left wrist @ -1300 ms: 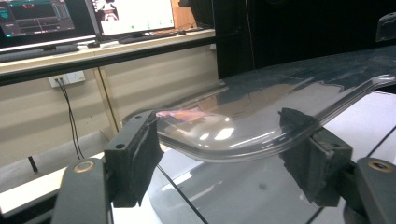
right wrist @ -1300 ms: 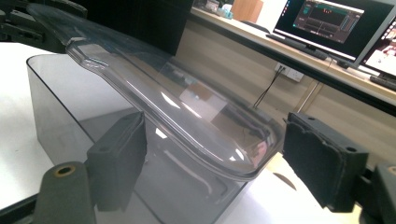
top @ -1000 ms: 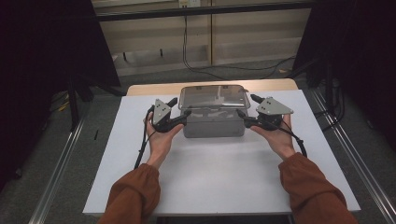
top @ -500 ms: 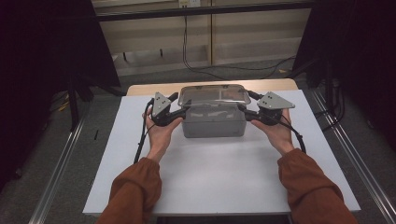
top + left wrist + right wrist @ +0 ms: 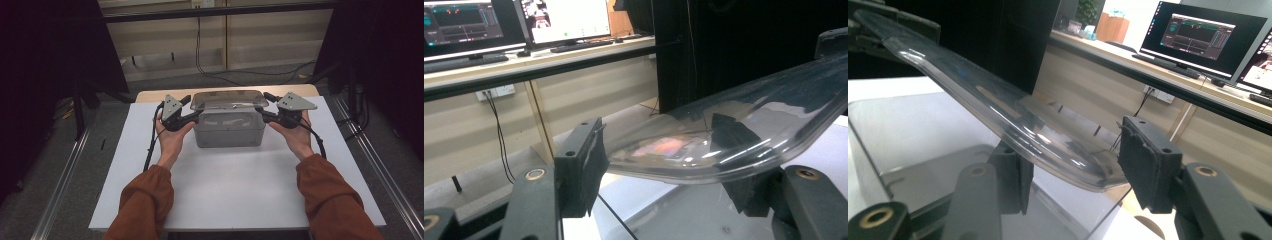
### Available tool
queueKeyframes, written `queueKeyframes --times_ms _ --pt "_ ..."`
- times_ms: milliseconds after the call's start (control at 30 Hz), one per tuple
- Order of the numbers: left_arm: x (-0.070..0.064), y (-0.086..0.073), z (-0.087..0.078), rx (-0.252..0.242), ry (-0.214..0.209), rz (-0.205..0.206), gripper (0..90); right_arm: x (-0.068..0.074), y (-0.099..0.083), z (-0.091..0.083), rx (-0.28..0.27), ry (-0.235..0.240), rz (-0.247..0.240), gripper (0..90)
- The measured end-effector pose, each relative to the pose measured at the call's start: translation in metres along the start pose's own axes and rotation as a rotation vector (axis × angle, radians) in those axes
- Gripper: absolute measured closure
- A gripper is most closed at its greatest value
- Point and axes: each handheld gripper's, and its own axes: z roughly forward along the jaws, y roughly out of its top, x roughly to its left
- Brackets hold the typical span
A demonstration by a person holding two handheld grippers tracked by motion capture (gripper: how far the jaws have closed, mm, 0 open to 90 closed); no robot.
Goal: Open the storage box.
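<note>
A grey translucent box stands at the far middle of the white tabletop. Its clear lid hovers slightly above it, held level at both short ends. My left gripper grips the lid's left end and my right gripper the right end. In the left gripper view the lid runs away from my left gripper, its rim between the pads. In the right gripper view the lid slopes up from my right gripper, with the box beneath.
The white top lies on a wooden table whose edge shows at the back. Metal rails run along the floor on both sides. A low shelf with cables stands behind. Monitors sit on a desk beyond.
Both grippers have closed in on the lid's ends and risen a little; the lid now sits slightly higher over the box than a second ago.
</note>
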Motion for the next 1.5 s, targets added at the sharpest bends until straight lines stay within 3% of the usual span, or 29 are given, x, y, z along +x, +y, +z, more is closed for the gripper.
queueKeyframes --times_ms 67,200,300,467,667,833,1167,1300,1500 --pt "0.001 0.000 0.000 0.000 -0.002 0.008 39.9 -0.001 0.000 0.001 0.000 0.005 0.009 50.1" --pt "0.006 -0.001 0.004 -0.024 -0.006 -0.025 41.6 -0.006 0.003 0.005 -0.010 0.013 0.036 49.9" --pt "0.007 -0.002 0.006 -0.013 0.001 -0.011 43.7 -0.007 0.004 0.007 -0.015 0.005 0.043 47.7" --pt "0.009 0.001 0.010 -0.009 -0.003 -0.032 45.7 -0.010 0.004 0.009 -0.037 0.003 0.073 47.1" --pt "0.012 0.006 0.014 0.005 0.008 -0.034 47.6 -0.013 0.009 0.015 -0.031 0.021 0.077 47.1" --pt "0.014 0.007 0.018 0.016 0.012 -0.053 49.7 -0.014 0.009 0.018 -0.038 0.019 0.090 47.1" --pt "0.016 0.006 0.023 0.035 0.012 -0.041 51.5 -0.020 0.004 0.023 -0.029 0.021 0.108 46.9" --pt "0.019 0.007 0.025 0.029 0.012 -0.057 53.9 -0.023 0.006 0.028 -0.025 0.016 0.109 47.0" --pt "0.026 0.008 0.030 0.034 0.019 -0.061 53.7 -0.027 0.005 0.035 -0.034 0.011 0.142 48.3"
